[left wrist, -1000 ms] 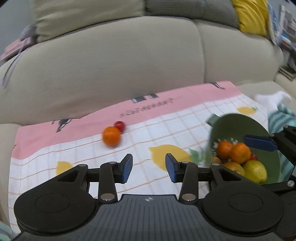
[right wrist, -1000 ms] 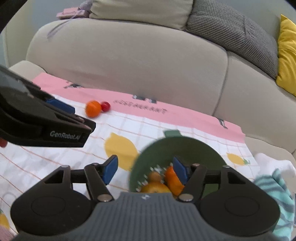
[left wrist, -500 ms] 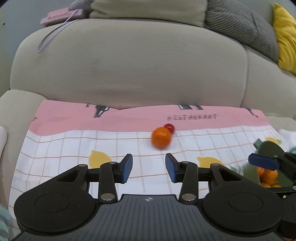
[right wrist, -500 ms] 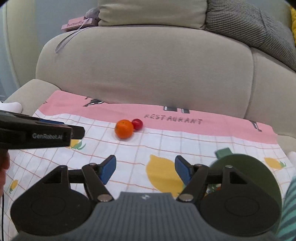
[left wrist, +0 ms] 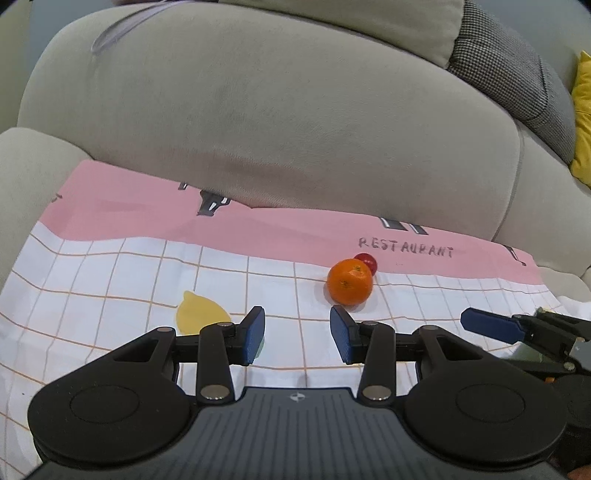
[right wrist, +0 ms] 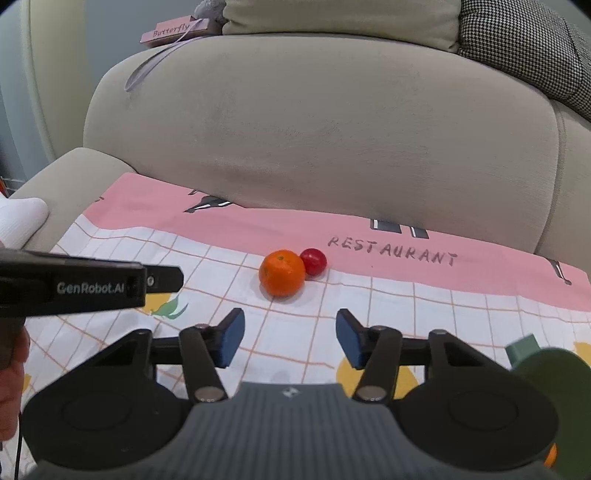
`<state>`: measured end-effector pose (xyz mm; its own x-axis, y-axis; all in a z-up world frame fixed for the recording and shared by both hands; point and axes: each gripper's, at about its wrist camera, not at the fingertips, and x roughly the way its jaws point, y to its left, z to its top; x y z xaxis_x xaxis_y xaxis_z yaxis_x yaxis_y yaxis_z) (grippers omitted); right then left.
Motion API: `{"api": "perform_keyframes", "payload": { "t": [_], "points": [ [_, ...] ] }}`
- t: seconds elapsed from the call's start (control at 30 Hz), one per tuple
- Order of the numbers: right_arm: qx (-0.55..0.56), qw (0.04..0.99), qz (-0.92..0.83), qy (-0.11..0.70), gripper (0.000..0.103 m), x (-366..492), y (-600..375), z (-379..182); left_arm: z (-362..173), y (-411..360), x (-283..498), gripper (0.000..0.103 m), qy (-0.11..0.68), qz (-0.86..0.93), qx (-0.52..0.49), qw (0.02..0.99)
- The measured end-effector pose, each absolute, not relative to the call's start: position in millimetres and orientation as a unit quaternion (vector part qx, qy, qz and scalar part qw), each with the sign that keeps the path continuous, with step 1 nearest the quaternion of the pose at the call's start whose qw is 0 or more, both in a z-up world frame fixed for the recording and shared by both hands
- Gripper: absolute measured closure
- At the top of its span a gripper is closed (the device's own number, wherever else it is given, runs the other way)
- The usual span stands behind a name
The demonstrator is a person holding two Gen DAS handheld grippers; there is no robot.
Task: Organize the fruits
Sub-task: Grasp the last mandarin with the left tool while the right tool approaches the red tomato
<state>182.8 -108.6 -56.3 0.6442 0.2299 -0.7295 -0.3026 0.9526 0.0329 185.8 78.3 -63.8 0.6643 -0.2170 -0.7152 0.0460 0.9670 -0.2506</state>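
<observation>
An orange mandarin (left wrist: 349, 281) and a small red fruit (left wrist: 366, 262) touching it behind lie on a checked cloth with a pink band (left wrist: 147, 210) on the sofa seat. Both show in the right wrist view, the mandarin (right wrist: 282, 272) and the red fruit (right wrist: 313, 261). My left gripper (left wrist: 297, 335) is open and empty, just short of the mandarin. My right gripper (right wrist: 290, 338) is open and empty, a little nearer than the fruits. The green bowl (right wrist: 554, 373) is at the lower right edge; an orange fruit (right wrist: 550, 456) peeks beside it.
The beige sofa backrest (left wrist: 277, 110) rises right behind the cloth. A grey houndstooth cushion (right wrist: 524, 48) and a yellow cushion (left wrist: 583, 122) sit at the upper right. A pink "Butterfly" book (right wrist: 171, 31) lies on the backrest. The left gripper's body (right wrist: 74, 286) crosses the right view.
Both grippers have swung left, away from the green bowl, and moved closer to the mandarin and red fruit. The bowl has slid to the right edge of both views. Jaws stay open.
</observation>
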Motion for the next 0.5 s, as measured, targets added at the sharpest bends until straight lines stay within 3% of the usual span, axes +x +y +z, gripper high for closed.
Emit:
{"api": "perform_keyframes", "payload": {
  "t": [0.3,0.5],
  "points": [
    [-0.029,0.907,0.134,0.398,0.060,216,-110,-74,-82,71,213,0.055,0.404,-0.104,-0.148,0.897],
    [-0.028,0.909,0.101,0.403,0.061,239,-125,-82,-93,52,235,0.054,0.418,-0.119,-0.133,0.891]
  ]
}}
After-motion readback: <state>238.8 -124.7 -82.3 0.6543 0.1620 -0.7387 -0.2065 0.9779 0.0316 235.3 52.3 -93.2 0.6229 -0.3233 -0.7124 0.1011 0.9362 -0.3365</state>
